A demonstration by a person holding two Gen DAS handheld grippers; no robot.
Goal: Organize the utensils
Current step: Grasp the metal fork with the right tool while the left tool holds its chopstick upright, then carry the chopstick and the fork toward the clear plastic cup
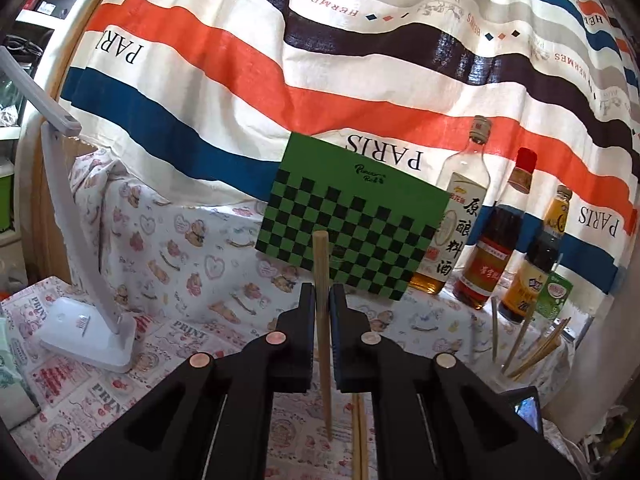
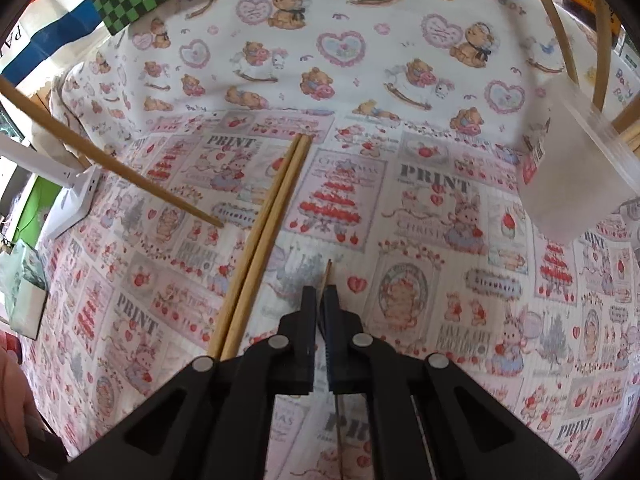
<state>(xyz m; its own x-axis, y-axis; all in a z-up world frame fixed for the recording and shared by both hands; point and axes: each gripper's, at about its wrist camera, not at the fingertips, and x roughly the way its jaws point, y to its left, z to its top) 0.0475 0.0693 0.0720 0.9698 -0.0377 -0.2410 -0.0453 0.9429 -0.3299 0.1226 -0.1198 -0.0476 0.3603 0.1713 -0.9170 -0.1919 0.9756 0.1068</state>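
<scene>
My left gripper [image 1: 322, 294] is shut on a wooden chopstick [image 1: 321, 264] and holds it upright above the table; the same chopstick shows slanting at the left of the right wrist view [image 2: 120, 170]. My right gripper [image 2: 319, 294] is shut on another thin chopstick [image 2: 327, 272], whose tip pokes out just past the fingers, low over the cloth. A pair of chopsticks [image 2: 264, 232] lies side by side on the printed tablecloth [image 2: 440, 280], left of my right gripper. Several chopsticks [image 1: 532, 344] stand in a clear holder [image 2: 576, 172] at the right.
A green checkered box [image 1: 352, 220] leans against the striped backdrop. Three sauce bottles [image 1: 492, 240] and a small green carton [image 1: 554, 294] stand at the back right. A white desk lamp [image 1: 88, 332] stands at the left.
</scene>
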